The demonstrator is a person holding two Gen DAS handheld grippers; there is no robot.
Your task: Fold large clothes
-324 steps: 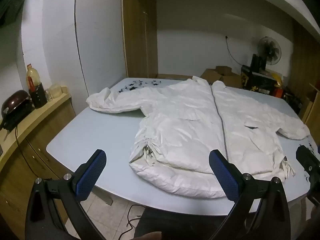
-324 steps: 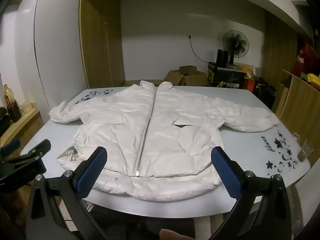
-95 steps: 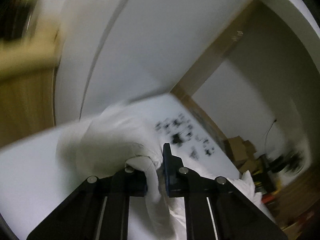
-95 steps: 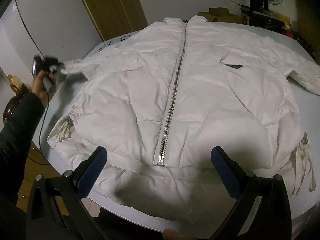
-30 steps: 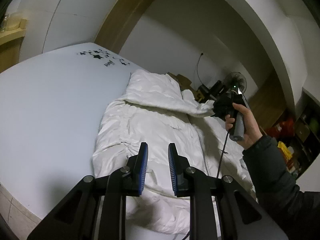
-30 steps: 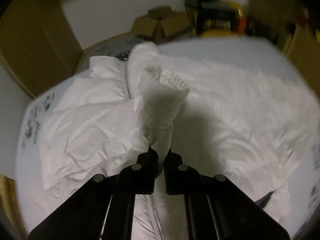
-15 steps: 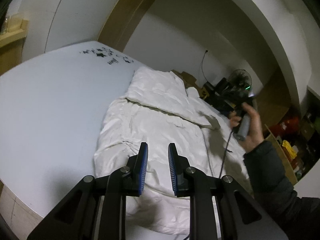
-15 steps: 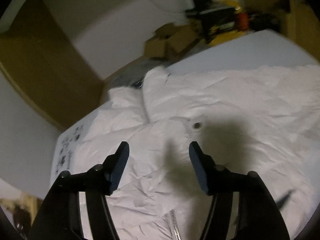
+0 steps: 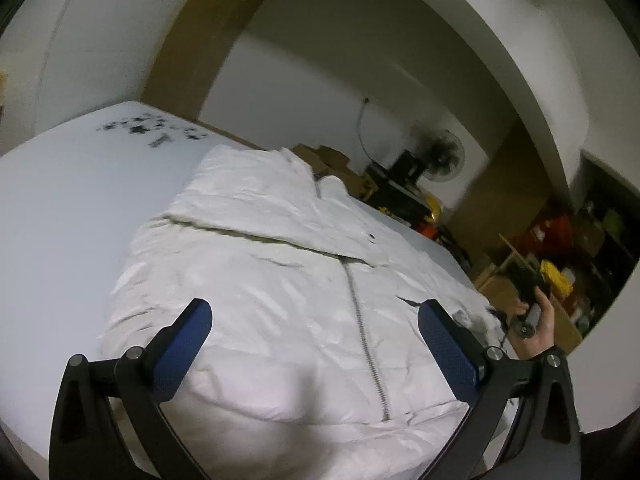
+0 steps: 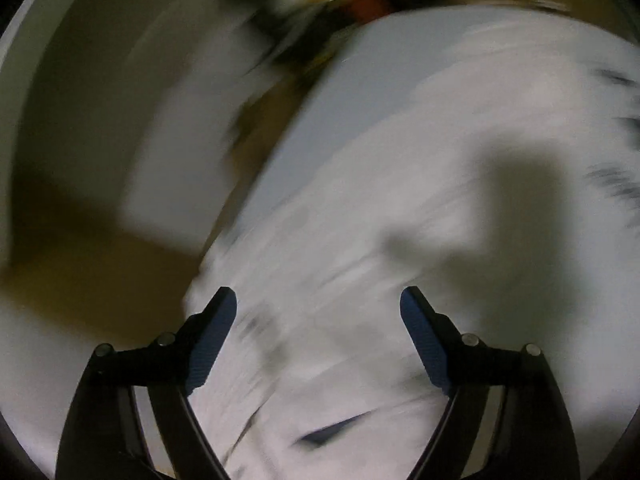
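Note:
A white padded jacket (image 9: 280, 288) lies front up on the pale table (image 9: 60, 208), its zip running toward me. One sleeve (image 9: 280, 220) is folded across the chest, cuff near the zip top. My left gripper (image 9: 316, 334) hovers above the hem, jaws opening wide, nothing between them. At the right of the left wrist view a hand (image 9: 536, 324) holds the other gripper's handle by the jacket's right side. In the blurred right wrist view my right gripper (image 10: 318, 332) is over the jacket (image 10: 360, 240), jaws opening and empty.
Black star prints (image 9: 148, 132) mark the table's far left corner. Cardboard boxes (image 9: 332, 164), a black box and a fan (image 9: 444, 156) stand behind the table. Cluttered shelves (image 9: 560, 256) line the right side. A wooden door frame (image 9: 188, 52) rises at the back left.
My left gripper went from shut to wide open and shifted toward the jacket's middle. The right gripper let the sleeve drop onto the chest, opened wider and swung to the jacket's right side.

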